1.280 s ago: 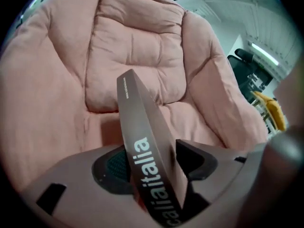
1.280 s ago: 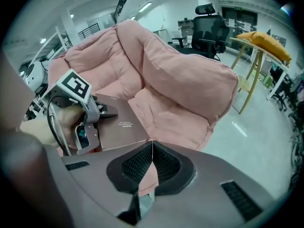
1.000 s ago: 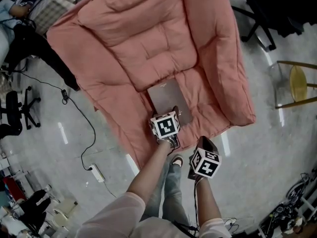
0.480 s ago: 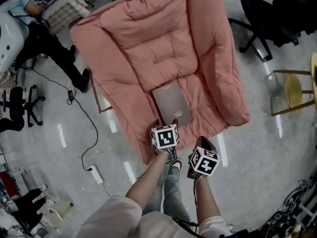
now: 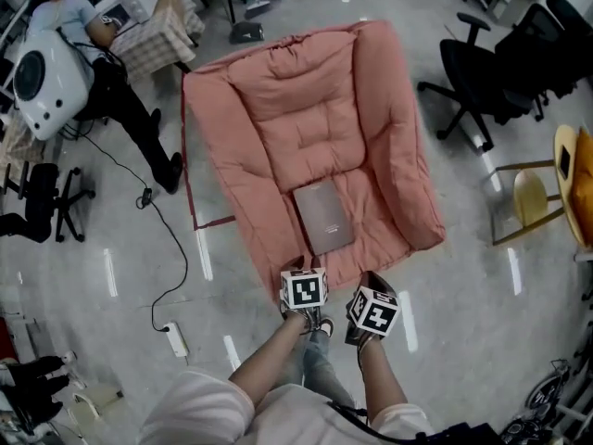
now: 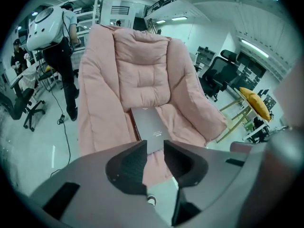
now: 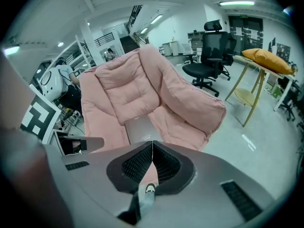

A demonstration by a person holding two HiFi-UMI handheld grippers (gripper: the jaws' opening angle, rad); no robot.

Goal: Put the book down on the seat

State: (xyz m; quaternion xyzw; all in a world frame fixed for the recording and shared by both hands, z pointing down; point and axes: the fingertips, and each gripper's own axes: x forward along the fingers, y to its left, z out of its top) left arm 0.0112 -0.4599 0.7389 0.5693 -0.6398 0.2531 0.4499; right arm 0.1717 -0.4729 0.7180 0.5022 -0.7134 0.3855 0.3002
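Our left gripper [image 6: 154, 147] has pulled up and back from the pink padded lounge seat [image 5: 278, 128]. Its jaws have just been closing to a narrow gap, with nothing between them. The flat grey-brown hardcover book [image 5: 323, 217] lies free on the cushion's front, at twelve o'clock from us. Our right gripper [image 7: 152, 145], at five o'clock of the book, is closed and empty. We judge the placing done. A white power strip [image 5: 174, 339] lies at eight o'clock and a black office chair [image 5: 486, 77] at two; neither blocks us.
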